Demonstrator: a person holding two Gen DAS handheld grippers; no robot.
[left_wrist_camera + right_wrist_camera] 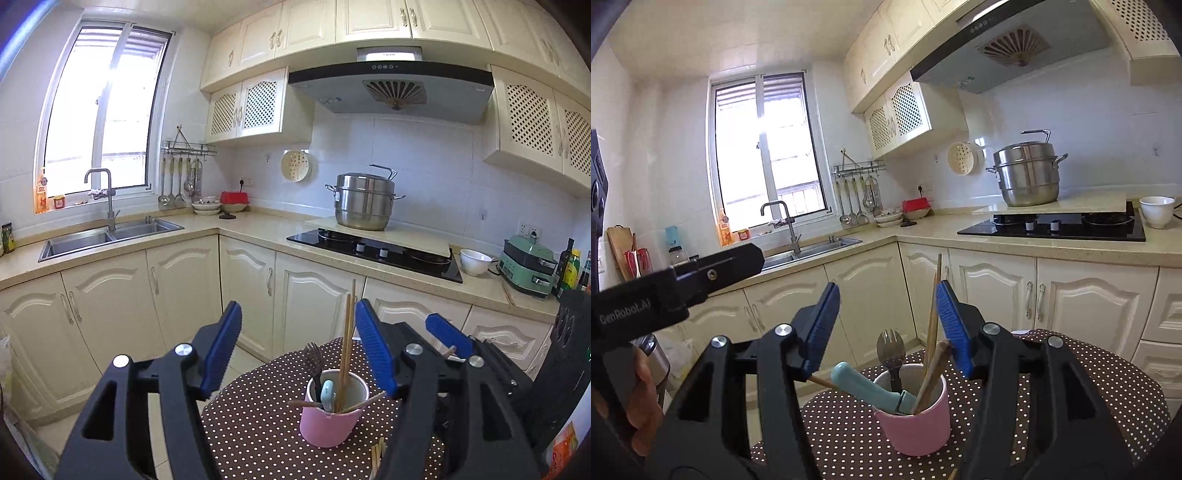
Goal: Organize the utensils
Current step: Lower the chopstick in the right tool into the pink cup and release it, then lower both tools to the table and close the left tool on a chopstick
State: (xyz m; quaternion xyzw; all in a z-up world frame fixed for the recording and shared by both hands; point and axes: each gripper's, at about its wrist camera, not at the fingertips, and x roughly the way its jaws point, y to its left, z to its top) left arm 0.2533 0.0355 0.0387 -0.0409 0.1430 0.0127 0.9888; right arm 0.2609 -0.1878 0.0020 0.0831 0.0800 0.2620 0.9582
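A pink cup (pixel 330 421) stands on a brown polka-dot table (pixel 251 417) at the lower middle of both views. In it stand wooden chopsticks (pixel 347 347), a dark fork (pixel 314 360) and a utensil with a light blue handle (pixel 864 387); from the right wrist view that handle leans out over the rim toward the lower left, and the fork (pixel 891 347) rises behind it. More chopsticks (pixel 377 452) lie on the cloth at the lower edge, just right of the cup. The left gripper (pixel 299 345) hangs above and in front of the cup, its blue fingers (pixel 223 343) spread wide with nothing between the pads; the chopsticks rise just inside its right finger, and whether they touch cannot be told. The right gripper (pixel 888 317) is likewise parted and grips nothing, the cup low between its fingers (pixel 955 325). In the left view the right gripper's blue finger (pixel 448 334) shows at right. Behind are cream cabinets (pixel 177 280), a sink (pixel 107 236) at left, a black hob (pixel 376 251) and a steel pot (pixel 364 201) at right.
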